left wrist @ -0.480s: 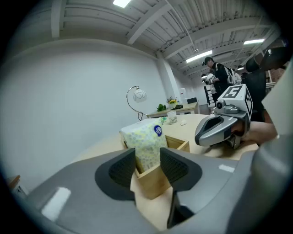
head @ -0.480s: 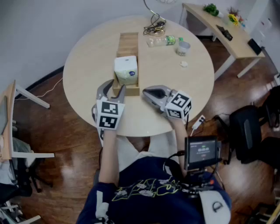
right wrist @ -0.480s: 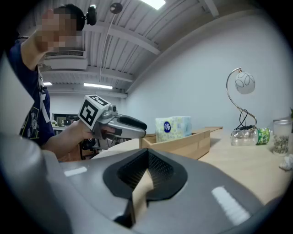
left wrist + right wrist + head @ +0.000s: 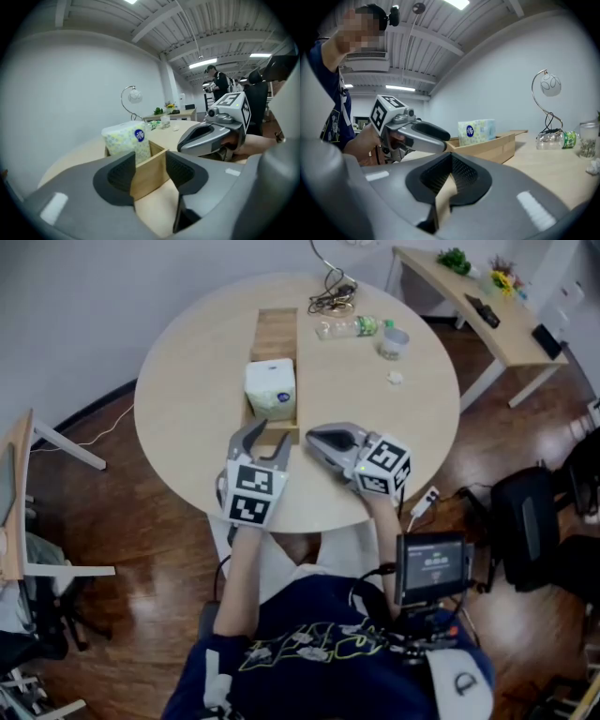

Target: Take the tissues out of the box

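Note:
A pack of tissues [image 4: 270, 388], pale green with a blue round label, stands upright in the near end of a long wooden box [image 4: 277, 334] on the round table [image 4: 187, 399]. My left gripper [image 4: 265, 434] is open just before the box's near end, tips level with its end wall. In the left gripper view the box [image 4: 147, 180] corner shows in the gap between the pads, which do not press on it, and the tissues [image 4: 125, 137] stand behind. My right gripper [image 4: 311, 437] lies shut and empty to the right of the box end. The right gripper view shows the tissues [image 4: 476, 131] beyond.
A plastic bottle [image 4: 352, 327], a cup [image 4: 394, 341], a scrap of paper [image 4: 395, 378] and a tangle of cables [image 4: 330, 298] sit at the table's far right. A second desk [image 4: 469, 292] stands behind, a black chair [image 4: 530, 521] to the right. The table's front edge is under my hands.
My left gripper has moved right and a little forward, from beside the box's left corner to straight before its near end. The right gripper has stayed put.

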`<state>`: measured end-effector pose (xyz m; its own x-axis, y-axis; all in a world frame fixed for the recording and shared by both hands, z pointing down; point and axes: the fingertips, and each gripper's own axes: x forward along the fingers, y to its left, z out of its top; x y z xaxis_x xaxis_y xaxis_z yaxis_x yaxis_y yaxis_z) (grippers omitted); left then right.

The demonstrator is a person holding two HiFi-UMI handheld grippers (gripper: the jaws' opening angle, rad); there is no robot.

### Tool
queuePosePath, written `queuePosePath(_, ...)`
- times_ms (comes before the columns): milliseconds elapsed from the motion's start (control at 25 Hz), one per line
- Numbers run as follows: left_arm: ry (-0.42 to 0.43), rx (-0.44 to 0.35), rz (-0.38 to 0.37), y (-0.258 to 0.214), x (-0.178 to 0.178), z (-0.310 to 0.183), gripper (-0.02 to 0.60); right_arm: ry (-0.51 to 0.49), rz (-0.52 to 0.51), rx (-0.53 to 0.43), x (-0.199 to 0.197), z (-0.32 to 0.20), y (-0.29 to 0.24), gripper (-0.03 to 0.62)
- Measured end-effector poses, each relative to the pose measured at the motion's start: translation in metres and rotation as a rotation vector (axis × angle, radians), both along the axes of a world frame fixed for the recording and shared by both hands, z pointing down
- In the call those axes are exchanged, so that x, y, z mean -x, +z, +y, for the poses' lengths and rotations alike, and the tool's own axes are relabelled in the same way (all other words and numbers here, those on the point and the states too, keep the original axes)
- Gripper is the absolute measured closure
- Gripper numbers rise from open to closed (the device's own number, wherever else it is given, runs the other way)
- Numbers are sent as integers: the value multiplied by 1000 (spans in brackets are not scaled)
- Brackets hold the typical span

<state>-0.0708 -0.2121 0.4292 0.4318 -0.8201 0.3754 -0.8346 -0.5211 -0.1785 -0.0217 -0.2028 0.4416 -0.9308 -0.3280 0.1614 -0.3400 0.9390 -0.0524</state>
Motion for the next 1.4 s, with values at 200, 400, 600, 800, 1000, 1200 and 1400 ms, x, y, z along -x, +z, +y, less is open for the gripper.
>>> queuePosePath(200,20,-45,38,-4,-2,8,331,2,-1,-3,1,-1,-1,597)
queuePosePath(400,-171,-120,22,-21,76,0,331,4,0,-1,0,2,-2,597)
queuePosePath(600,-281,-46,52,-1,126,-38,328,3,-3,-3,2,0,-1,597)
queuePosePath(800,-268,41,-7,28,127,-48,328,4,-2,3,3,3,-2,597)
queuePosePath(1000,-202,51,-22,30,106,-41,351,-2,-3,-2,2,3,-1,597)
queuePosePath(1200,-190,25,-2,26,97,-26,351,-5,4,-1,0,2,1,597)
queuePosePath(1400,-167,-53,151,0,94,5,350,-3,-4,-2,1,2,0,597)
